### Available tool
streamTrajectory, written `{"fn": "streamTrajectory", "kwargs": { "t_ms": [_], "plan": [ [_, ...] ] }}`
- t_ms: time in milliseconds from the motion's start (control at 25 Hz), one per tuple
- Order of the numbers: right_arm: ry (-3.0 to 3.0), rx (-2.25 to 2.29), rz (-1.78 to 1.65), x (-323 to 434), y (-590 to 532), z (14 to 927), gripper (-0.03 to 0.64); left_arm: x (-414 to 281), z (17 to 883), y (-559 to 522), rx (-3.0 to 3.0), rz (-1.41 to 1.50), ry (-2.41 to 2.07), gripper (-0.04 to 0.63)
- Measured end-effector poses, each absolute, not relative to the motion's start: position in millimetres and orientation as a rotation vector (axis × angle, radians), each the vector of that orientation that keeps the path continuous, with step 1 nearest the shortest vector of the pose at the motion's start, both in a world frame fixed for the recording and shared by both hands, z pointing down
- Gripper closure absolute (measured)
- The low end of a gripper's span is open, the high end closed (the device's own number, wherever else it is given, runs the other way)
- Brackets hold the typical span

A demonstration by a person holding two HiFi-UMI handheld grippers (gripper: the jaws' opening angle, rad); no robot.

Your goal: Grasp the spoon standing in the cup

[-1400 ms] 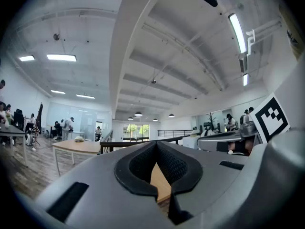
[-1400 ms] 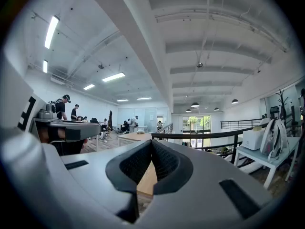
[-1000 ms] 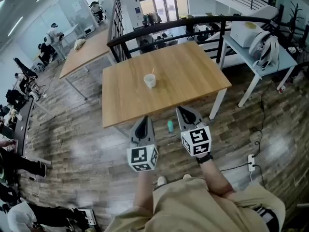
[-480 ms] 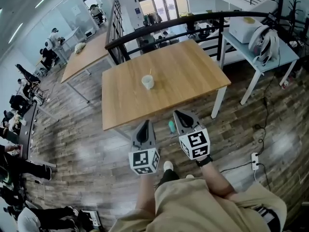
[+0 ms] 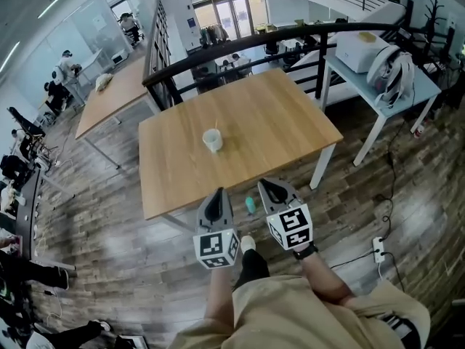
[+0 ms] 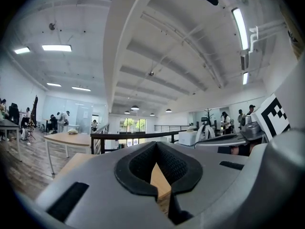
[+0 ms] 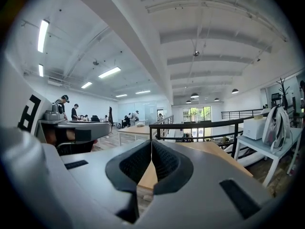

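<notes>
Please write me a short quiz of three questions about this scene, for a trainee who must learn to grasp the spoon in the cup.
1. True or false: the spoon stands in the cup on the wooden table.
2. Choose one. The right gripper is: A) wide open; B) shut with nothing between its jaws; C) shut on the spoon.
3. Short answer: does the left gripper touch the cup?

Key: 1 true. 2 B. 3 No, it is apart from the cup, on the near side of the table.
</notes>
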State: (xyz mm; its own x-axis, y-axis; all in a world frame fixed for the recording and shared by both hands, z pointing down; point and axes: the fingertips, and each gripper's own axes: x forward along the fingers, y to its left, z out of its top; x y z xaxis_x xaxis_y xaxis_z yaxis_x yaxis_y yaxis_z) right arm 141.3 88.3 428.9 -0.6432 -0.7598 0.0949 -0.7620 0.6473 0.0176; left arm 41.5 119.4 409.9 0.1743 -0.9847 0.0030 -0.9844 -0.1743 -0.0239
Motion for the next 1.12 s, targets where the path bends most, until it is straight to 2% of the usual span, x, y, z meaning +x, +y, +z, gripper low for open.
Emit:
{"fn": "streamTrajectory", "kwargs": {
  "t_ms": [680, 1120],
  "plan": [
    [-2.7, 1.313, -0.071, -4, -144, 406, 0.604, -118, 394, -109, -2.367, -0.013, 2.003, 0.584],
    [-2.636, 1.37, -0.055, -29, -225, 425, 0.604, -173, 412, -180, -2.388, -0.044, 2.026, 0.584]
  ]
}}
